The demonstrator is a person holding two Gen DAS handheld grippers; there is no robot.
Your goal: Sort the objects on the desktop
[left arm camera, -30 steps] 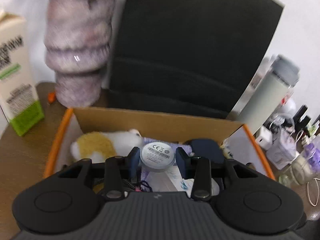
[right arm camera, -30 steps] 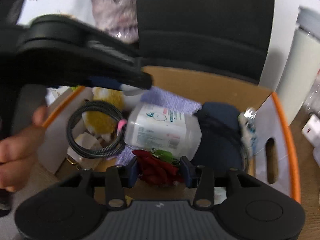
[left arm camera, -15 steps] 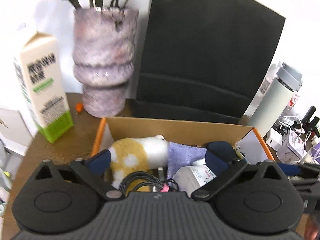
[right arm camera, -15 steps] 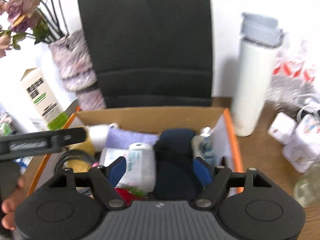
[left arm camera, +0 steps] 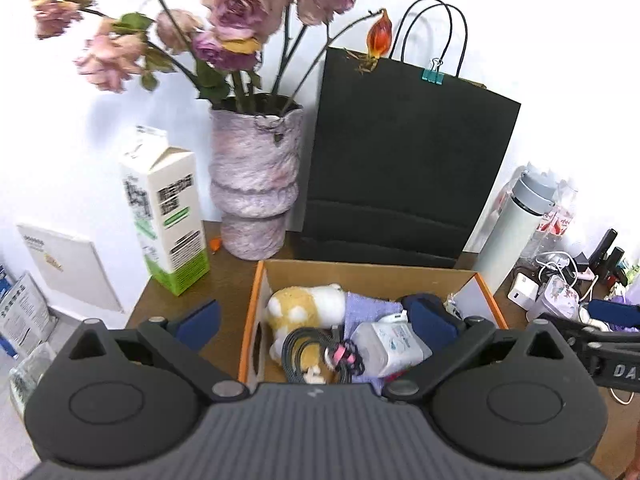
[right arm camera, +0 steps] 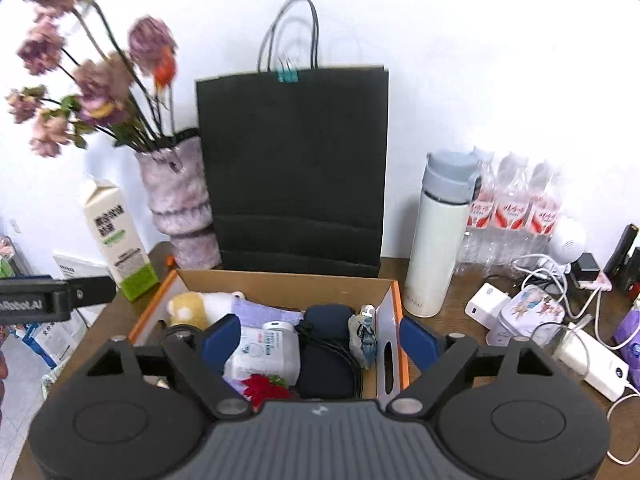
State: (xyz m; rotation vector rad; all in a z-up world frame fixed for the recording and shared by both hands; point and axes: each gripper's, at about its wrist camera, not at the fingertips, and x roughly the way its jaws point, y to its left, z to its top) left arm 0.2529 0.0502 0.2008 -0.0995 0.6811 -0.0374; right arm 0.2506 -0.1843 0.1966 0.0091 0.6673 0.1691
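Nearest the cameras, the left gripper (left arm camera: 316, 320) is held with its jaws spread wide and nothing between them, and the right gripper (right arm camera: 320, 334) is likewise spread and empty, its jaws having just been opening. Both are poised above the cardboard box (left arm camera: 360, 270), which stands on the desk (left arm camera: 224, 280) toward its back edge. Inside the box a plush toy (left arm camera: 304, 304), a coiled cable (left arm camera: 304, 350), a pack of wipes (right arm camera: 266, 350), a purple cloth (left arm camera: 366, 308), a dark pouch (right arm camera: 328, 354) and a red flower (right arm camera: 266, 388) are already gathered, so much of the sorting appears to be done (the box looks fairly full). Still left on the desk, by the right edge, are a white charger (right arm camera: 486, 310), a small tin (right arm camera: 532, 312), a power bank (right arm camera: 596, 364) and loose cords, which probably remain to be sorted. Behind the box a black paper bag (right arm camera: 296, 168) stands against the wall, flanked by a vase (left arm camera: 256, 184) with a milk carton (left arm camera: 168, 208) beside it and by a white flask (right arm camera: 438, 240). The right-hand clutter and the bottled water (right arm camera: 512, 208) are shown clearly only in the right wrist view; the carton's barcode side and the flowers (left arm camera: 240, 20) are shown best in the left wrist view.
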